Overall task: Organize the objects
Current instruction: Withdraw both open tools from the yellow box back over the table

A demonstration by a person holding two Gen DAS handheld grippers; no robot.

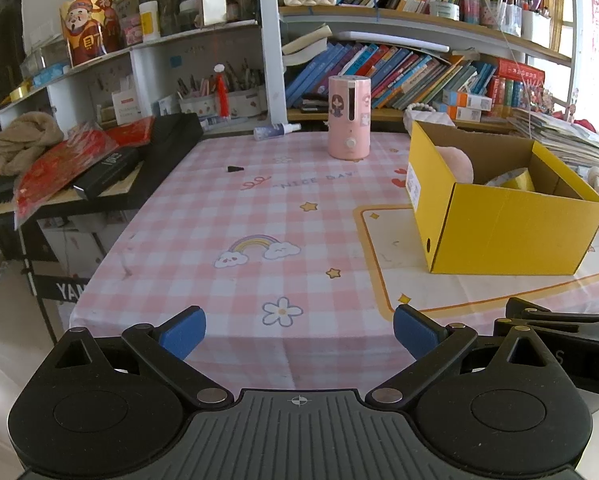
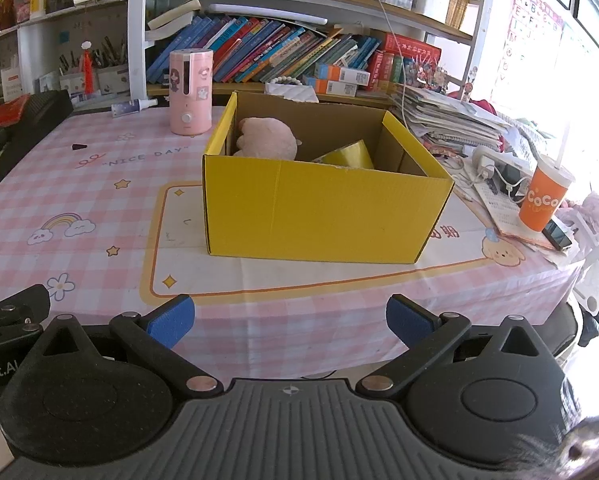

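Sitting on the counter [image 2: 111, 152], one yellow box [image 2: 323, 212] holds one pink plush toy [image 2: 265, 138] and one yellow tape roll [image 2: 349, 156]. One pink humidifier [image 2: 190, 92] stands apart behind it. Both left tongs [image 1: 299, 330] and right tongs [image 2: 289, 320] hang spread, empty.

On the worktop I count one open yellow cardboard box [image 2: 323, 212], holding one pink plush toy [image 2: 265, 138] and one yellow tape roll [image 2: 349, 156]. I also count one pink cylindrical humidifier [image 2: 190, 91], one small spray bottle [image 2: 133, 107] and one orange paper cup [image 2: 545, 196].
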